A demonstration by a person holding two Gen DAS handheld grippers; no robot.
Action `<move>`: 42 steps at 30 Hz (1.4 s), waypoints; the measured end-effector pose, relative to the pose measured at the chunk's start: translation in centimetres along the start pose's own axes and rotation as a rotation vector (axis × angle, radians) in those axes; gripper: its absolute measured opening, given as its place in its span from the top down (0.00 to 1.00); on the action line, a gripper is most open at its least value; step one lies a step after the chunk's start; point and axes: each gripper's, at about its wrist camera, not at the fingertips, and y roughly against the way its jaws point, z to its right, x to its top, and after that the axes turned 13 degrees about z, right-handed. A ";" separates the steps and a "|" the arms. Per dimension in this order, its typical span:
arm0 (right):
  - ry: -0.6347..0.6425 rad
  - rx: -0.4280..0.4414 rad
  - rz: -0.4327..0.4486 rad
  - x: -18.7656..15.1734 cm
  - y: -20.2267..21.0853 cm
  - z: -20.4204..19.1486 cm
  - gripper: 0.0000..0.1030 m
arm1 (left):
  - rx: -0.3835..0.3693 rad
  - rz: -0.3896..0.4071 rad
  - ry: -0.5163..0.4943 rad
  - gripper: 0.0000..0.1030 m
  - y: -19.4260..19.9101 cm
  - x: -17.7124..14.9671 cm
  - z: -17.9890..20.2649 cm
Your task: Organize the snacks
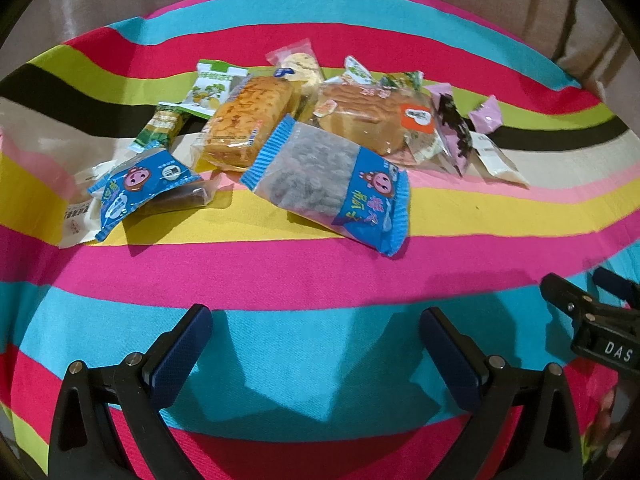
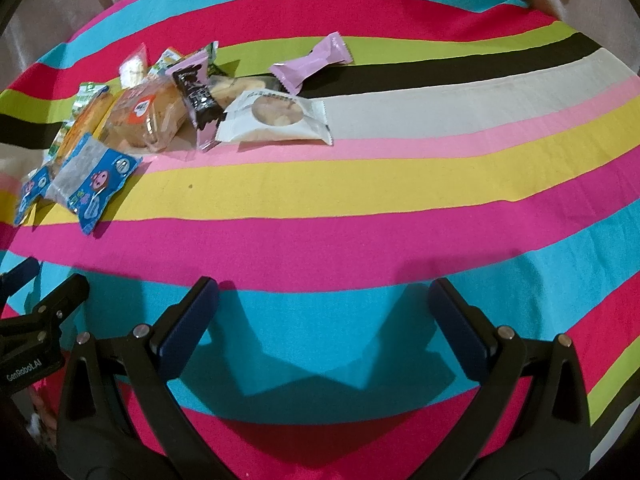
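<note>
Left gripper and right gripper: jaws apart, holding nothing, over the near blue stripe of the striped tablecloth. Snack pile sits far-left on the table; blue-ended packet nearest, white cookie packet and purple candy on its right edge.

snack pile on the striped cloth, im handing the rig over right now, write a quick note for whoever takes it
Left tool: open, empty, over the near blue stripe.
Right tool: open, empty, same stripe.
Snacks: all loose in one heap on the striped cloth. Big blue packet is nearest; two bread packs behind it; white biscuit pack and lilac candy on the heap's right edge.
Done: nothing sorted.
Left: everything. No bin or tray in view.
</note>
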 end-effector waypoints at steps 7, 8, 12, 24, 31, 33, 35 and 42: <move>0.070 0.168 0.030 -0.7 2.0 -2.5 0.00 | -0.072 0.023 0.040 0.00 3.4 -1.7 -3.1; 0.081 0.205 0.034 -0.6 2.1 -3.4 0.00 | -0.046 0.040 0.049 0.00 4.0 -1.9 -4.0; 0.200 0.282 0.050 0.6 2.0 -8.4 0.00 | 0.033 0.097 0.103 0.00 5.2 -1.2 -8.1; 0.302 0.411 0.079 3.6 -0.8 -15.9 0.00 | 0.139 0.123 0.123 0.00 4.9 0.5 -12.7; 0.373 0.418 0.057 4.3 -2.8 -17.1 0.18 | 0.170 0.111 0.063 0.09 2.8 1.5 -12.3; 0.358 0.430 0.051 4.3 -3.2 -16.9 0.26 | 0.178 0.099 0.035 0.18 1.8 2.0 -12.2; 0.337 0.444 0.067 4.3 -3.2 -16.5 0.38 | 0.178 0.082 0.005 0.34 0.6 2.6 -12.0; 0.337 0.458 0.116 4.0 -2.2 -16.2 0.48 | 0.176 0.077 -0.044 0.64 -2.2 4.4 -11.9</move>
